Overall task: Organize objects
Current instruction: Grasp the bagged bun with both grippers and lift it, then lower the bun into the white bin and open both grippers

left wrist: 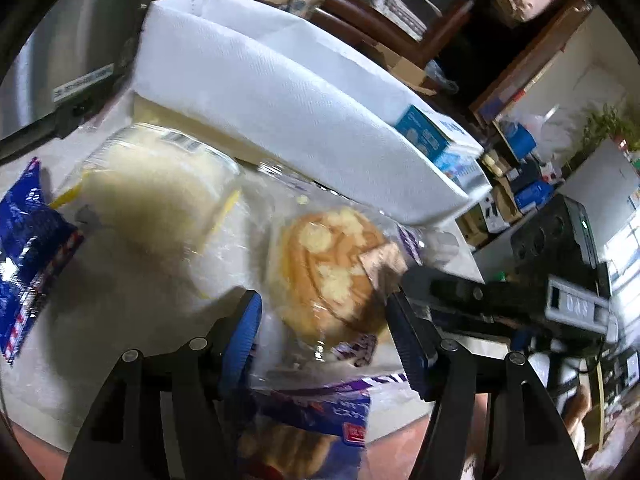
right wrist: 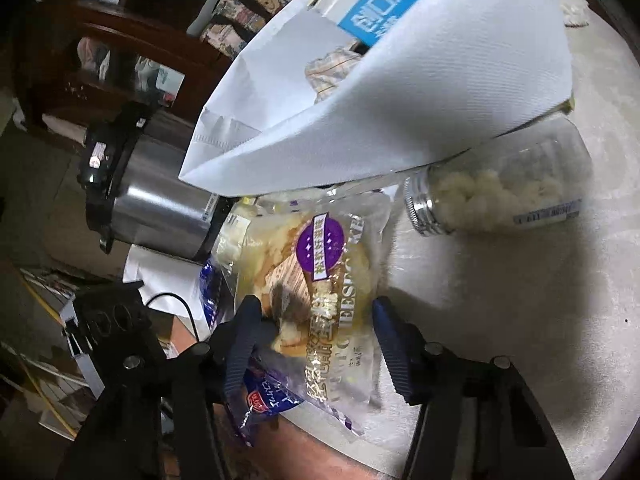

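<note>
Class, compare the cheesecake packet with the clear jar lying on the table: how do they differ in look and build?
The cheesecake packet is a soft, flat plastic wrapper with a purple label; the clear jar is rigid and round, with a silver screw cap. The packet holds one golden cake; the jar holds many small white pieces. Both are see-through and lie on the pale table.

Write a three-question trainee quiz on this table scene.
1. True or false: the clear plastic jar with the silver lid stands upright.
2. What lies between the right tongs? A) clear-wrapped cheesecake with a purple label B) red apple C) metal spoon
3. Fill in: the blue-and-white carton sits inside the white fabric ____.
Key: 1 false, it lies on its side; 2 A; 3 bag.
</note>
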`<state>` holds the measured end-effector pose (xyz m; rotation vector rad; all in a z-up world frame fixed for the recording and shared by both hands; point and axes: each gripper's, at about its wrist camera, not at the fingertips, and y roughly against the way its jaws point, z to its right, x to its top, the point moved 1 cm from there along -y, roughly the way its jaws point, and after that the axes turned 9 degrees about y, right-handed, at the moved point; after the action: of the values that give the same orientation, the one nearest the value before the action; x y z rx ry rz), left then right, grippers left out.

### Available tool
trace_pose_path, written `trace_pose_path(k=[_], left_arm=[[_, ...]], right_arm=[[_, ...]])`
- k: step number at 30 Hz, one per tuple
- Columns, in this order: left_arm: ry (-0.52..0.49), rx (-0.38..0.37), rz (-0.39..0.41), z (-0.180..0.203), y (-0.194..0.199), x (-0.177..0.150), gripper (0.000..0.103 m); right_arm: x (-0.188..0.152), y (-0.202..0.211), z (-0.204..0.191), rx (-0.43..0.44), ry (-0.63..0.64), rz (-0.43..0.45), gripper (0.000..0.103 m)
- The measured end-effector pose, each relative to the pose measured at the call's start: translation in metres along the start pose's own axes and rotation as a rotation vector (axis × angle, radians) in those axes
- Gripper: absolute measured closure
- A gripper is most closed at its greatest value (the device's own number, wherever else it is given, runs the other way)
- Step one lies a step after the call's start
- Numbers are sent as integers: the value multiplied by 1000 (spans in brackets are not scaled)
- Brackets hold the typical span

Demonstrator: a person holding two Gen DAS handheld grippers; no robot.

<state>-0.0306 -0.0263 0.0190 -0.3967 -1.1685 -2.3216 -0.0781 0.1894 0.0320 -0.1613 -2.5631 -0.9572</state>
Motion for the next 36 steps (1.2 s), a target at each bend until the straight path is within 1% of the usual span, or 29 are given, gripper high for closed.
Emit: trace_pose_path(k=[3, 5, 9, 10, 12, 16, 21, 24, 26, 28, 29, 30, 31, 32, 33, 34, 35, 36], left_arm=[[-67, 40, 0, 11, -3, -4, 31], [-119, 72, 4, 20, -6, -9, 30], [-196, 94, 30, 34, -3, -17, 30], [-215, 107, 52, 38, 0, -19, 30], [-230, 110, 97, 44, 9, -21, 30], [-244, 81, 206, 50, 33, -20, 30], [-294, 78, 295, 68, 61, -20, 30], [-330, 81, 350, 89, 71, -6, 30], [-343, 83, 372, 96, 76, 8, 30], [-340, 75, 400, 105, 76, 26, 30], [-339, 74, 426, 109, 77, 36, 30], [-353, 89, 446, 114, 73, 48, 31], [-376, 133, 457, 117, 67, 63, 36], [-359, 180, 457, 114, 62, 76, 43], [-315, 229, 446, 108, 57, 87, 60], [-270, 250, 424, 101, 53, 94, 68], [-232, 233, 400, 92, 50, 98, 69], [-220, 215, 394, 87, 49, 97, 69]], right_arm=[[1, -2, 1, -5, -10, -1, 52], [1, -3, -5, -24, 14, 3, 52], [-2, -6, -27, -144, 118, 20, 51], [-3, -6, -32, -160, 140, 26, 51], [-5, -3, -40, -172, 167, 51, 50], [-6, 13, -58, -163, 209, 124, 50], [-7, 38, -87, -162, 264, 209, 50], [0, 50, -103, -130, 295, 257, 50], [12, 55, -111, -114, 300, 275, 50], [28, 62, -117, -106, 288, 301, 50], [41, 66, -120, -100, 286, 323, 50], [53, 67, -122, -96, 295, 342, 50], [73, 66, -121, -79, 308, 376, 50], [81, 66, -116, -89, 289, 382, 52], [88, 63, -108, -113, 249, 367, 52], [91, 62, -97, -120, 202, 354, 52], [89, 63, -86, -88, 180, 354, 52], [85, 64, -81, -82, 180, 361, 52]])
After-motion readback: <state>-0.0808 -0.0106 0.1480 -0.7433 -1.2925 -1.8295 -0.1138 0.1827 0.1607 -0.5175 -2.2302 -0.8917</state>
